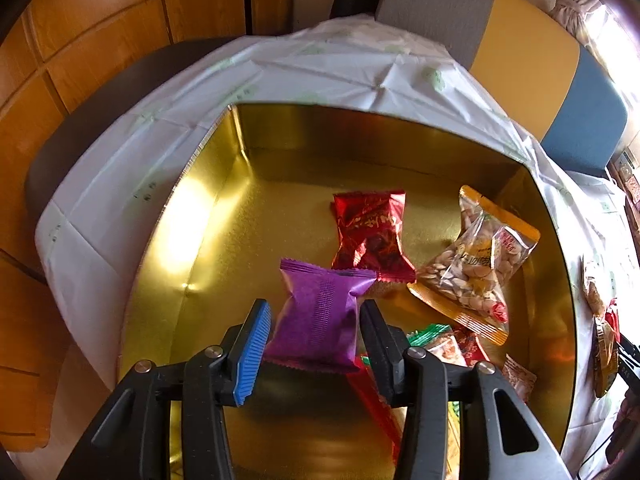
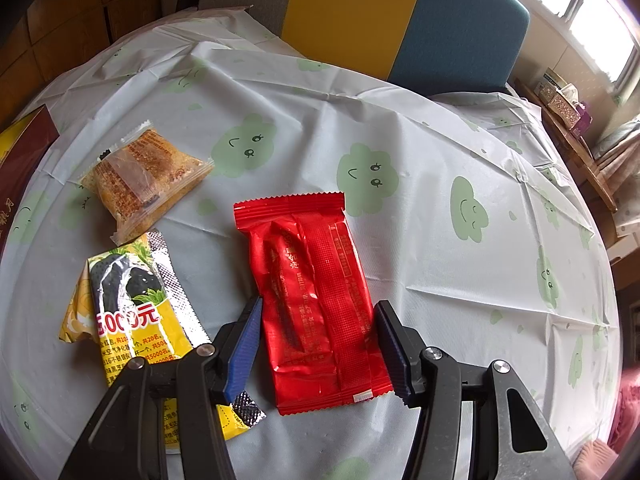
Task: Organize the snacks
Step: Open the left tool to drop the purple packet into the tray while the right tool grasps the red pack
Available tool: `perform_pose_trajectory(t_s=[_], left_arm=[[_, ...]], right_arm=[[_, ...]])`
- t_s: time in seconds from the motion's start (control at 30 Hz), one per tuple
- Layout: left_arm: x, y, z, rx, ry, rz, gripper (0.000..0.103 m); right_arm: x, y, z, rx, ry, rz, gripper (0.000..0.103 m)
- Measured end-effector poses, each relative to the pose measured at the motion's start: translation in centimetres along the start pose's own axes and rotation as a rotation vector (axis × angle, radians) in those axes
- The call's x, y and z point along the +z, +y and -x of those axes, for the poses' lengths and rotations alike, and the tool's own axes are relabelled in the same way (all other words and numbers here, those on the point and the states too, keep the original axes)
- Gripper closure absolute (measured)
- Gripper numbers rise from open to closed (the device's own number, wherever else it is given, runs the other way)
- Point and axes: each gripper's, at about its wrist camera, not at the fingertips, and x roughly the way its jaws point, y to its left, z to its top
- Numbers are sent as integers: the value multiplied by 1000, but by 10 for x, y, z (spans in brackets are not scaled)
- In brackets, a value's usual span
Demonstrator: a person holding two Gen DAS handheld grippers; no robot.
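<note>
Left gripper: the left gripper hung over a gold-lined metal tin, its fingers apart with a purple foil snack packet between them; a slim gap showed at each pad, so nothing pressed on the packet.
Purple packet: it sat near the front of the tin, just beside a red foil candy wrapper.
Tin contents: a clear bag of pale nuts with orange ends lay to the right of the red wrapper; more small red and green packets were partly hidden behind the right finger.
Tin place: it stood on a white plastic tablecloth printed with green clouds.
Right gripper: the right gripper pointed down at the cloth, fingers spread either side of a long flat red plastic snack packet lying on it; neither pad touched it.
Other snacks: a yellow packet with a black-and-white picture lay just left of that gripper, partly under its left finger, and a clear-wrapped brown cake lay beyond it.
Surroundings: a yellow and blue padded seat stood past the table's far edge.
</note>
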Motion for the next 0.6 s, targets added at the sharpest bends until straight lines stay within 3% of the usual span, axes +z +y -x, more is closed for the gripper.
perform_pose_trajectory(t_s=[0.3, 0.6], left_arm=[[-32, -23, 53, 20, -158, -80, 56], [-64, -43, 82, 22, -221, -124, 56]], right_arm=[[-2, 5, 2, -23, -12, 19, 48], [-3, 7, 6, -33, -9, 15, 48]])
